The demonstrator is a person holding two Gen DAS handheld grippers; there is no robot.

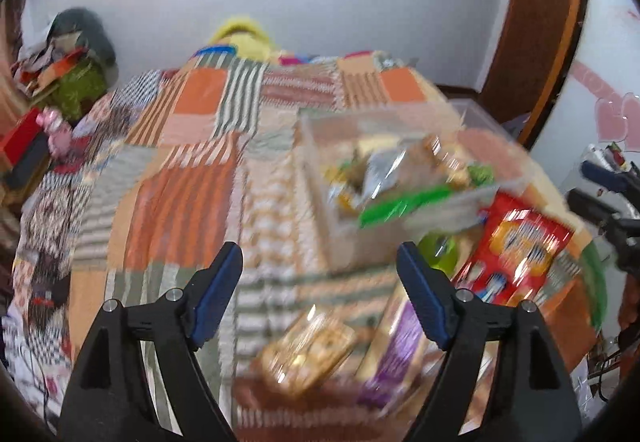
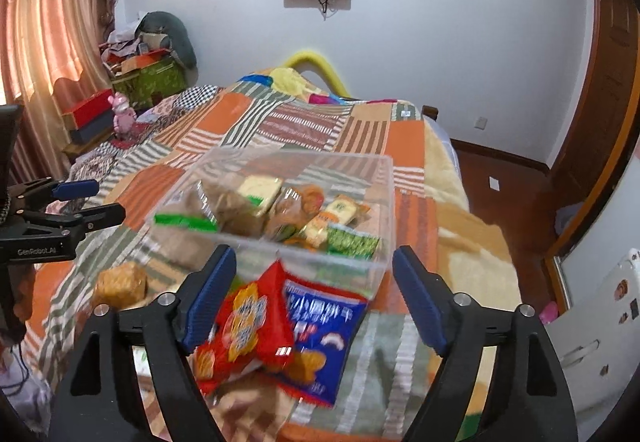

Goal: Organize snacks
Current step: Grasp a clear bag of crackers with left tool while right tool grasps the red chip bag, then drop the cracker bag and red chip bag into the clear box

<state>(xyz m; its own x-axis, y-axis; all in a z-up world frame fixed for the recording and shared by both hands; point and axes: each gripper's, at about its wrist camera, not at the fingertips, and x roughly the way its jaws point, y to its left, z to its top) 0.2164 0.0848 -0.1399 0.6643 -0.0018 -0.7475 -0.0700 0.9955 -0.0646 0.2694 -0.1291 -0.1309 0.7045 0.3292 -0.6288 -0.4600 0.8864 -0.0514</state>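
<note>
Both jaws stand wide w/ nothing between them, left gripper (image 1: 320,270) and right gripper (image 2: 314,274) alike

Left wrist view, blurred by motion: left gripper hangs over the patchwork bedspread (image 1: 180,170). Clear plastic box (image 1: 320,146) sits far right of the jaws, partly filled w/ small wrapped snacks. Loose on the bed near it: a golden packet (image 1: 308,352) near centre between the finger bases, a purple-and-tan packet (image 1: 396,354) just right of it, a red biscuit bag (image 1: 516,254) further right, touching or overlapping the box's near right corner; can't tell which. Something green and round (image 1: 438,254) shows just behind the right finger; too smeared to name. Other gripper's tips peek in at far right edge

Right wrist view, sharper: right gripper is above the red biscuit bag (image 2: 244,326) and a blue biscuit bag (image 2: 324,338), lying side by side, overlapping, just near of the clear plastic box (image 2: 372,170). Golden packet (image 2: 120,284) lies to the left, apart from the bags. Left gripper (image 2: 94,202) shows at far left, also wide

Handling, my read: bags are light, puffed, crinkly foil, prob slippery, and biscuits inside crack easily. Best to pinch a flat sealed edge or corner rather than squeeze the belly. Box is stiff but smooth-walled; leave it put and drop items in over the open top
</note>
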